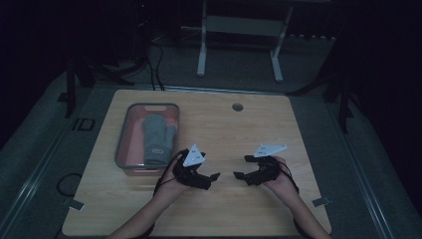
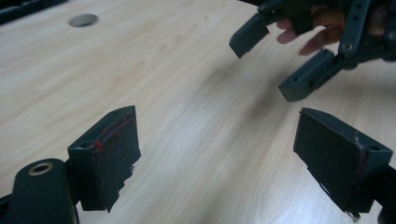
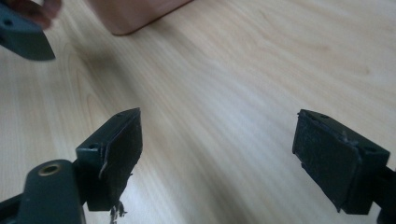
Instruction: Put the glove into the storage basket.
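Both grippers, left point(image 1: 215, 175) and right point(image 1: 241, 168), spread wide, empty; no legible writing.

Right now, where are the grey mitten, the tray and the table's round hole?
Grey mitten point(image 1: 158, 138), high view, middle of the palm.
Tray point(image 1: 121, 144), high view, left rim.
Round hole point(image 1: 237, 107), high view, its centre.

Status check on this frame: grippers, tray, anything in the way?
Left gripper open, right gripper open, both empty. Grey mitten lying in tray. Table between them bare.
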Action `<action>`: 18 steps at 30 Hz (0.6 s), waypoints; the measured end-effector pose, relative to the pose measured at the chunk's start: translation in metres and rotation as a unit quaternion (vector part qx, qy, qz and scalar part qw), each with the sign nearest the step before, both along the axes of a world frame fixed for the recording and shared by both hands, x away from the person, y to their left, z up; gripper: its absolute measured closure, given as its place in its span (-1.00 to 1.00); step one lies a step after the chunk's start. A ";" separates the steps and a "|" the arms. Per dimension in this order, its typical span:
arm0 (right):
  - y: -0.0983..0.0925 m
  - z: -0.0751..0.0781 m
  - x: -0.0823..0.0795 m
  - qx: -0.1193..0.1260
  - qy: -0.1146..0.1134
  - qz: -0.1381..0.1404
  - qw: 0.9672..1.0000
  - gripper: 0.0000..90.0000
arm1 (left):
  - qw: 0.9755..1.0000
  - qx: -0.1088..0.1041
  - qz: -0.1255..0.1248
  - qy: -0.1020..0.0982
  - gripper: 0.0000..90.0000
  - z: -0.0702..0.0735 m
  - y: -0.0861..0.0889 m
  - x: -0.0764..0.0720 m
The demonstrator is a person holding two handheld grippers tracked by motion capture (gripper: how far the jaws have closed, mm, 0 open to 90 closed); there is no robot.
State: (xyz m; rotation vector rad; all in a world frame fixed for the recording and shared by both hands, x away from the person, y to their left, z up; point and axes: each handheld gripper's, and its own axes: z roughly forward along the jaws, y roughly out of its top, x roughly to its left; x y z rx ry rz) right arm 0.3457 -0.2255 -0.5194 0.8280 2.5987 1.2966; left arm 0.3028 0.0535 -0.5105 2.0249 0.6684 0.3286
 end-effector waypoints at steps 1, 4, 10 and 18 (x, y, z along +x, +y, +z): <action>-0.002 -0.002 -0.001 0.003 -0.001 0.001 1.000 -0.64 | 1.000 -0.001 -0.006 0.002 -0.67 -0.004 -0.003 -0.002; -0.008 -0.008 -0.008 0.006 -0.004 0.002 1.000 -0.64 | 1.000 0.005 -0.017 0.007 -0.67 -0.013 -0.008 -0.004; -0.018 -0.018 -0.020 -0.002 -0.022 0.003 1.000 -0.65 | 1.000 -0.003 -0.018 0.008 -0.67 -0.027 -0.013 -0.007; -0.036 -0.031 -0.035 -0.008 -0.049 -0.007 0.999 -0.65 | 1.000 -0.006 -0.013 0.008 -0.67 -0.036 -0.016 -0.012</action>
